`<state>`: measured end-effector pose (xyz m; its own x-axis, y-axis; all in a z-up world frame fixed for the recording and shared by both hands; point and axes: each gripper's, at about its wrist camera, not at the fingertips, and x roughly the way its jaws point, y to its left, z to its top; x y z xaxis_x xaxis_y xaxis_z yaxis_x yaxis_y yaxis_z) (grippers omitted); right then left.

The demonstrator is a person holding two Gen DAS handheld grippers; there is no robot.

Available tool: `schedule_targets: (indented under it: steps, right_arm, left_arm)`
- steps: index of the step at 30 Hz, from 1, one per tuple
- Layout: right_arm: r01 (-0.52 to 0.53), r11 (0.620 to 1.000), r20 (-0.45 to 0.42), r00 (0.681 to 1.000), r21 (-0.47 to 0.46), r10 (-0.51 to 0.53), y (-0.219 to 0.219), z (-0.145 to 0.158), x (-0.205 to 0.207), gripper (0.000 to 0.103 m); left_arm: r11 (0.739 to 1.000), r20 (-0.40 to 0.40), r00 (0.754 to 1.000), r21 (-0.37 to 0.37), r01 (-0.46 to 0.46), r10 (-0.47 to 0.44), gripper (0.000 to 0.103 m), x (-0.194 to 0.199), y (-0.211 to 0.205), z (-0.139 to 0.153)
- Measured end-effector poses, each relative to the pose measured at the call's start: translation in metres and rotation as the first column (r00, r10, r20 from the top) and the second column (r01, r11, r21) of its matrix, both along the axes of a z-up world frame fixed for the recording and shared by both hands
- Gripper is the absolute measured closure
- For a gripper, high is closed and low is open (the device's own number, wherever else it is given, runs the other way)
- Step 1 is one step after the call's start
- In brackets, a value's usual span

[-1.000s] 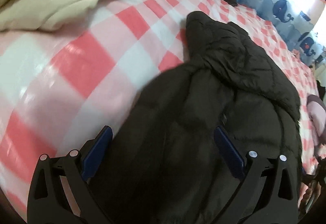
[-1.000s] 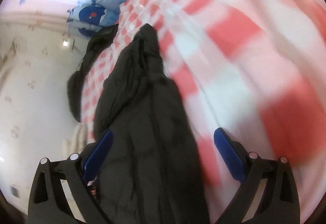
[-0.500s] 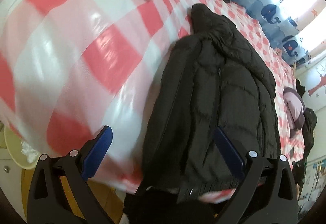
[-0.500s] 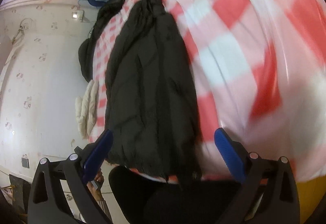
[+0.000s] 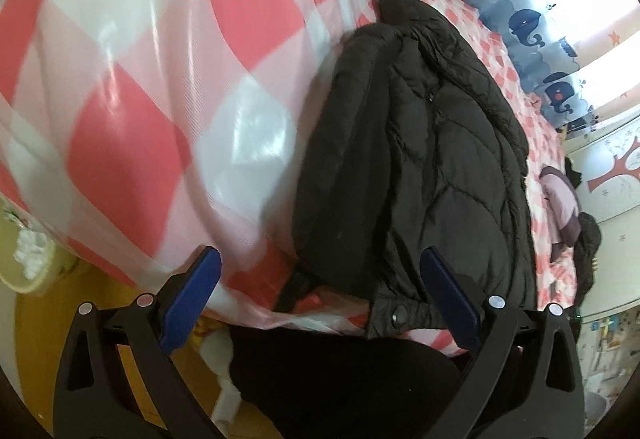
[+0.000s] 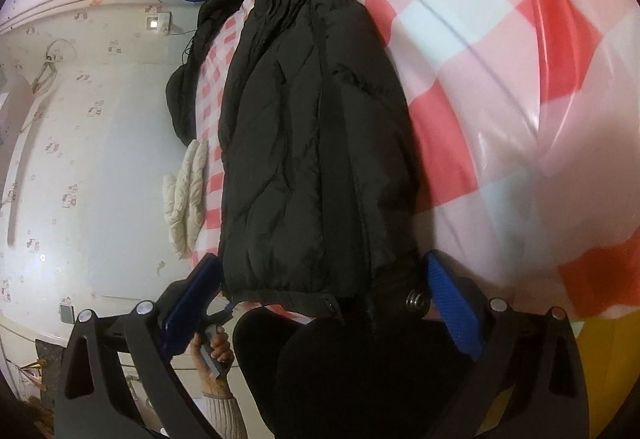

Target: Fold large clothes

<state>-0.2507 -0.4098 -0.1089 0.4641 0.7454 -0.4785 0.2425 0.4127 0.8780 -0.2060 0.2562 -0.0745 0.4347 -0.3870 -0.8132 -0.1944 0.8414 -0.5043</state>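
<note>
Both spread wide and empty, left gripper (image 5: 318,289) and right gripper (image 6: 320,295), above black jacket (image 5: 420,167) hem at bed (image 5: 160,79) near edge.

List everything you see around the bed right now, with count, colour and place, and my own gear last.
Black quilted puffer jacket: one, black, folded lengthwise along the bed, hem at the near edge.
Pink-and-white checked bed cover: one, under the jacket.
Second dark garment: one, black, far side of the bed by the wall.
Cream padded garment: one, cream, bed edge by the wall.
Whale-print curtain: one, blue, beyond the bed.
Left claw: open, empty, above the hem.
Right claw: open, empty, above the hem.
</note>
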Motion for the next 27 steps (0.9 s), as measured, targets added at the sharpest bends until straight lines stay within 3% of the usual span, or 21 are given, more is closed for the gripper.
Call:
schedule_targets:
  steps: [7, 10, 13, 16, 20, 24, 26, 27]
  right_arm:
    - [0.018, 0.999, 0.024, 1.000, 0.032, -0.019, 0.003, 0.002, -0.012, 0.007]
    - [0.029, 0.999, 0.000, 1.000, 0.027, -0.029, 0.003, -0.006, -0.012, 0.007]
    - [0.033, 0.998, -0.009, 0.999, 0.049, -0.033, 0.001, -0.013, -0.014, 0.007]
    - [0.013, 0.997, 0.021, 1.000, 0.078, -0.014, 0.006, -0.009, -0.016, 0.007]
    - [-0.019, 0.997, 0.078, 0.997, 0.080, 0.012, 0.011, 0.004, -0.015, 0.007]
    - [-0.006, 1.000, 0.010, 1.000, 0.002, 0.006, 0.009, -0.005, -0.013, 0.007]
    - [-0.007, 0.999, 0.011, 1.000, 0.033, 0.007, 0.010, -0.009, -0.013, 0.007]
    - [-0.012, 0.998, 0.030, 0.999, 0.056, 0.010, 0.011, -0.008, -0.013, 0.007]
  left_arm:
    - [0.970, 0.057, 0.998, -0.244, 0.022, -0.008, 0.007, -0.005, -0.004, 0.000]
    - [0.965, 0.058, 0.998, -0.261, 0.007, 0.008, 0.007, -0.004, -0.002, -0.002]
    - [0.975, 0.024, 1.000, -0.224, -0.013, 0.019, 0.007, -0.004, 0.000, -0.006]
    - [0.954, 0.067, 0.998, -0.298, 0.023, -0.004, 0.007, -0.008, -0.002, 0.005]
    - [0.949, 0.121, 0.992, -0.309, 0.067, -0.030, 0.007, -0.007, -0.008, 0.020]
    - [0.960, 0.047, 0.998, -0.275, 0.042, -0.030, 0.007, 0.001, -0.007, 0.006]
    - [0.945, 0.043, 0.999, -0.323, 0.045, -0.033, 0.007, -0.001, -0.007, 0.004]
    - [0.930, 0.083, 0.996, -0.363, 0.063, -0.036, 0.007, -0.005, -0.007, 0.010]
